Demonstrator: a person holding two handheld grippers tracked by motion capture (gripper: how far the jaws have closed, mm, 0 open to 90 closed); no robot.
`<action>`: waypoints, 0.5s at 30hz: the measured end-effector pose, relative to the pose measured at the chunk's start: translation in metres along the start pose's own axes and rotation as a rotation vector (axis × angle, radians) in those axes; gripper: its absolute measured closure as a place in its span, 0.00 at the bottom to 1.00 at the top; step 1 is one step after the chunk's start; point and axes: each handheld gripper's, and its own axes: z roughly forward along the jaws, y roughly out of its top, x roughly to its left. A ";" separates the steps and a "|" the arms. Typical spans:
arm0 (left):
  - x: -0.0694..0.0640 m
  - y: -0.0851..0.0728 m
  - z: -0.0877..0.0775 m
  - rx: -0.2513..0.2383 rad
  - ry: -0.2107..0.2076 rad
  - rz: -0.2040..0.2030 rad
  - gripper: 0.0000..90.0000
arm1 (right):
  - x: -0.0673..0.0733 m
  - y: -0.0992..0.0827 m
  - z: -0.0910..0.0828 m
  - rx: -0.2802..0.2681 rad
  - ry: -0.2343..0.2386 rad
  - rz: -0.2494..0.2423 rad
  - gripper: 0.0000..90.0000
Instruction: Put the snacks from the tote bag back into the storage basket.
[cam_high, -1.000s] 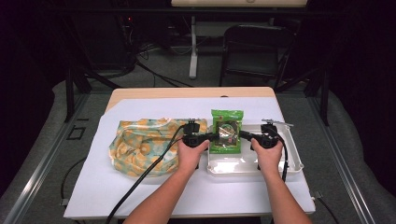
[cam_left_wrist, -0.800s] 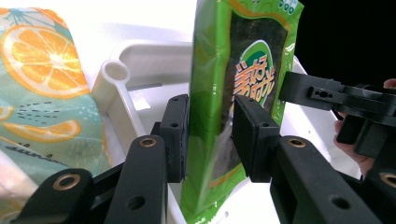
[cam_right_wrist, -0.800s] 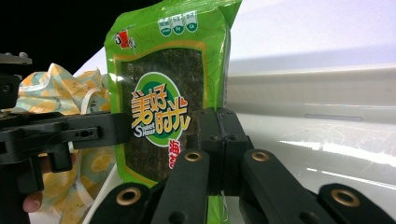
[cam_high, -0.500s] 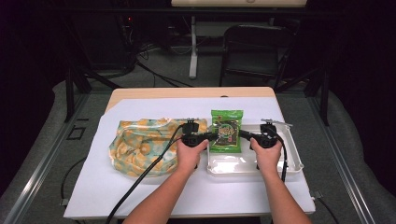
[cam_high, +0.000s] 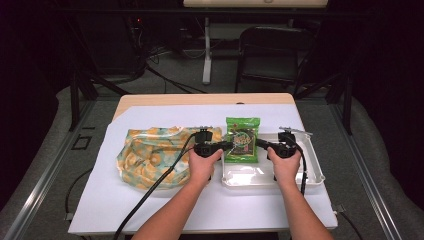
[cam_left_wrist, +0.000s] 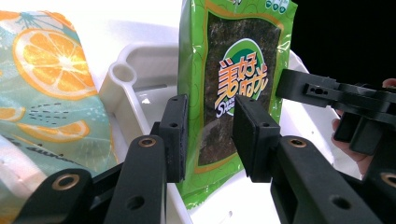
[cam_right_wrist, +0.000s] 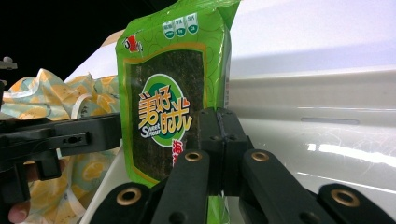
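Green snack packet (cam_high: 242, 139), one; right gripper (cam_right_wrist: 217, 122) clamped on it; left gripper (cam_left_wrist: 210, 133) apart.

The bench (cam_high: 150, 100) has a pale wooden top, mostly covered by a white sheet (cam_high: 150, 200). Around it lies a grey floor (cam_high: 65, 125), with black cables (cam_high: 165, 80) trailing across it beyond the far edge. A dark folding chair (cam_high: 272, 55) stands behind the bench to the right, beside a white post (cam_high: 206, 50). A black metal frame (cam_high: 75, 85) rises at the left. The room behind is dark; light falls brightest on the bench.
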 end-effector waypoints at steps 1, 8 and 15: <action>0.000 0.000 0.000 -0.001 0.001 0.002 0.73 | -0.001 0.000 0.000 0.005 0.000 -0.003 1.00; -0.002 0.001 -0.008 0.007 0.014 0.033 0.73 | -0.005 0.001 0.005 0.017 -0.021 0.020 1.00; -0.008 0.002 -0.016 -0.004 0.012 0.053 0.73 | -0.006 0.002 0.010 0.016 -0.033 0.037 1.00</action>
